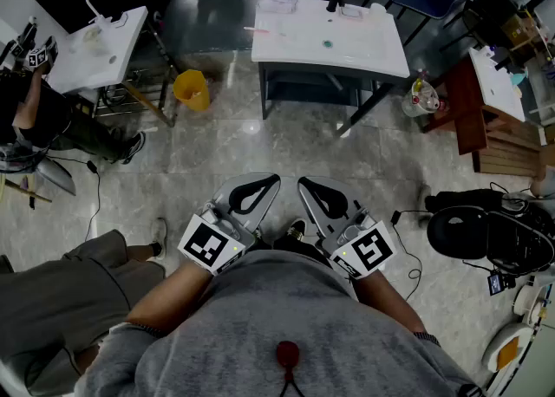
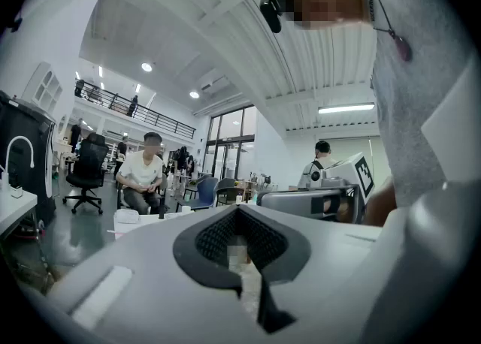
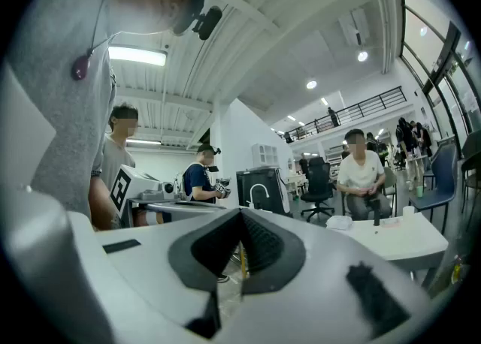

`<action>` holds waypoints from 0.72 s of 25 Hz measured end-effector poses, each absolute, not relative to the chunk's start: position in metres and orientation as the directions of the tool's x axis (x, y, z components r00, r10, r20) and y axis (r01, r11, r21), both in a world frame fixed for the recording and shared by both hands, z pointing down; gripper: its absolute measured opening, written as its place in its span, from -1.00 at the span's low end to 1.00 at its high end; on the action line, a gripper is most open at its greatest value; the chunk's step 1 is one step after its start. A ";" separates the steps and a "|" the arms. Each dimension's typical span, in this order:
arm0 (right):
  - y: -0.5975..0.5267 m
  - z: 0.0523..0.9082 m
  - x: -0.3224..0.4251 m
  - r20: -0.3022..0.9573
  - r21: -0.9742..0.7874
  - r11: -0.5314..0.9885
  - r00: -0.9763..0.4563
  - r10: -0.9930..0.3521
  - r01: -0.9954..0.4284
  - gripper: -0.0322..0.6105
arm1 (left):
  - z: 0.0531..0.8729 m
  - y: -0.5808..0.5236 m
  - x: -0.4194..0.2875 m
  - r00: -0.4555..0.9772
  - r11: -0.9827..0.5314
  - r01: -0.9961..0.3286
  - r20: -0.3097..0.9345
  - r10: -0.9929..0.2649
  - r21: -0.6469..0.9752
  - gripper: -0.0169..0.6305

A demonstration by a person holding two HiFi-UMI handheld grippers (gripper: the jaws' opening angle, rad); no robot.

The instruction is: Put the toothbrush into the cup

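Both grippers sit close to my belly in the head view, pointing forward at the floor ahead. The left gripper (image 1: 263, 184) (image 2: 239, 210) has its jaws together with nothing between them. The right gripper (image 1: 307, 184) (image 3: 241, 212) also looks shut and empty. Far ahead stands a white table (image 1: 364, 53). A thin pinkish stick, likely the toothbrush (image 1: 260, 31) (image 2: 114, 230), lies near its left end. A small white cup (image 1: 377, 8) (image 3: 408, 211) stands at its far right. Neither gripper is near them.
A yellow bin (image 1: 191, 89) stands left of the table. A second white table with a faucet (image 1: 95, 40) is at the far left, with a seated person (image 1: 52, 122) beside it. Black bags and cables (image 1: 477, 231) lie on the right. A person (image 3: 362, 173) sits behind the table.
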State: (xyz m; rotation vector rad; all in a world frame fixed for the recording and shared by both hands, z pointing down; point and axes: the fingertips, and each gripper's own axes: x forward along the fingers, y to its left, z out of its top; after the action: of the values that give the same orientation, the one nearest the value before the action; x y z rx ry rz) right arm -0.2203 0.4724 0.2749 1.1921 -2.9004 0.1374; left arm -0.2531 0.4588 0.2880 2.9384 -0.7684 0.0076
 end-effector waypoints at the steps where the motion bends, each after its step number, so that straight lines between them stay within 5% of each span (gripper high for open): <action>1: 0.473 0.275 -0.221 0.035 -0.080 0.708 -0.712 -0.702 -0.702 -0.88 | 0.289 0.459 -0.254 0.872 -0.866 -0.489 0.035 -0.488 0.102 -0.93; 18: 0.469 0.271 -0.215 0.033 -0.088 0.712 -0.716 -0.697 -0.697 -0.88 | 0.287 0.460 -0.247 0.869 -0.857 -0.494 0.065 -0.490 0.149 -0.93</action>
State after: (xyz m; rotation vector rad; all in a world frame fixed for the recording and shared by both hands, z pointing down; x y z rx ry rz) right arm -0.2146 0.4695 0.2713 1.1847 -2.9083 0.1475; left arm -0.2470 0.4598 0.2867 2.8810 -0.7632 0.0369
